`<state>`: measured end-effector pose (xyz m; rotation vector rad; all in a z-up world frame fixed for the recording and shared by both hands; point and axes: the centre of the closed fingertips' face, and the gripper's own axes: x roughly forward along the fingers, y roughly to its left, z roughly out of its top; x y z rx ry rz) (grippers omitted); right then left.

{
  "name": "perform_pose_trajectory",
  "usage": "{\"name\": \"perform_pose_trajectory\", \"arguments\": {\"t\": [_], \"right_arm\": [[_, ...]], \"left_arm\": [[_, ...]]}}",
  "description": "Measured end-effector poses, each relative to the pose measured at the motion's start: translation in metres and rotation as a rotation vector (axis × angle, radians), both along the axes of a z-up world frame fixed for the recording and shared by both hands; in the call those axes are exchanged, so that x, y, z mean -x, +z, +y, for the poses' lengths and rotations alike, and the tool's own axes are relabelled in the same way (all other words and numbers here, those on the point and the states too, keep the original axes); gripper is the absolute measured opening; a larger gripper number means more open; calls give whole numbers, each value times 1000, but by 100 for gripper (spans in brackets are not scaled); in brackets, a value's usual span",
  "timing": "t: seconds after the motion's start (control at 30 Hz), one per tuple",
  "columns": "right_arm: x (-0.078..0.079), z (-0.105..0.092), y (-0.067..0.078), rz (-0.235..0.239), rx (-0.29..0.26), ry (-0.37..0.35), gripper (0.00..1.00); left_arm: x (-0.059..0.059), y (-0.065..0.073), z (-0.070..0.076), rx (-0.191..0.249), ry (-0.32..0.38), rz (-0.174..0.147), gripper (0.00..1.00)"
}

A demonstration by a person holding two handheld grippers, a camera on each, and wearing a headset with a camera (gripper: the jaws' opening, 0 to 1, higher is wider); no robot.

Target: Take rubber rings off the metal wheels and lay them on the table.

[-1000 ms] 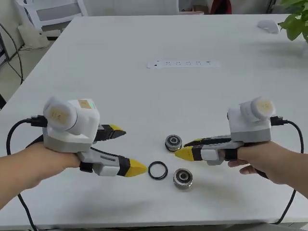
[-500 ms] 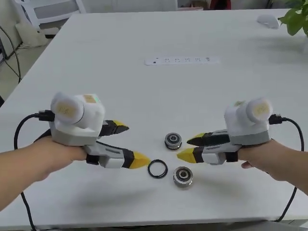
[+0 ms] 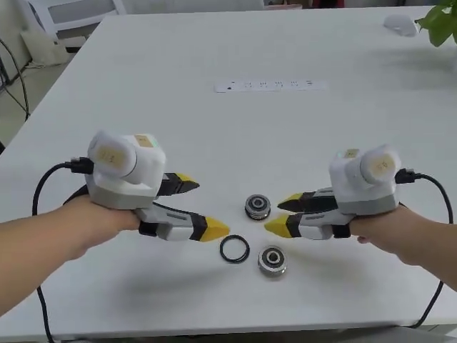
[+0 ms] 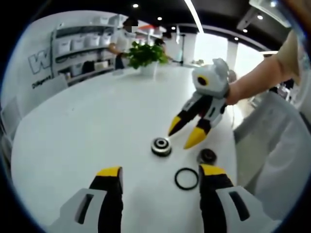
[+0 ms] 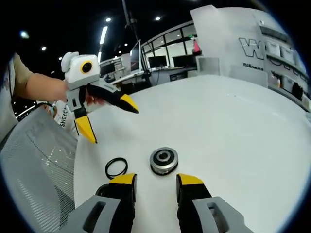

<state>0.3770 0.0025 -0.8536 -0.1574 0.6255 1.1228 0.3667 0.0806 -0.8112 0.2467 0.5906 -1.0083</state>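
White table (image 3: 214,136), two empty grippers and one loose black rubber ring (image 3: 234,249).

Head view: the left gripper (image 3: 203,206) has its jaws spread wide and grips nothing. The right gripper (image 3: 280,214) faces it with jaws partly apart, also gripping nothing. The far metal wheel (image 3: 257,207) sits between the two grippers, near the right one's tips. The rubber ring lies flat beside the near metal wheel (image 3: 272,261), close to the table's front edge. A power strip (image 3: 271,86) lies well away, with lots of bare table around it. Left gripper view: the ring lies just ahead of the spread jaws, by the right-hand tip, and both wheels sit farther on, under the right gripper. Right gripper view: the far wheel sits just ahead of the gap between the jaws, not touching them, with the ring to its left.
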Motion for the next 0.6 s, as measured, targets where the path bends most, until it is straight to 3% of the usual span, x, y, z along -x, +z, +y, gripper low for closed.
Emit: {"name": "perform_pose_trajectory", "arguments": {"t": [0.6], "right_arm": [[-14,1,-7,-26,-9,-40,21]], "left_arm": [[-11,-11,-15,4,-4,-1,57]]}}
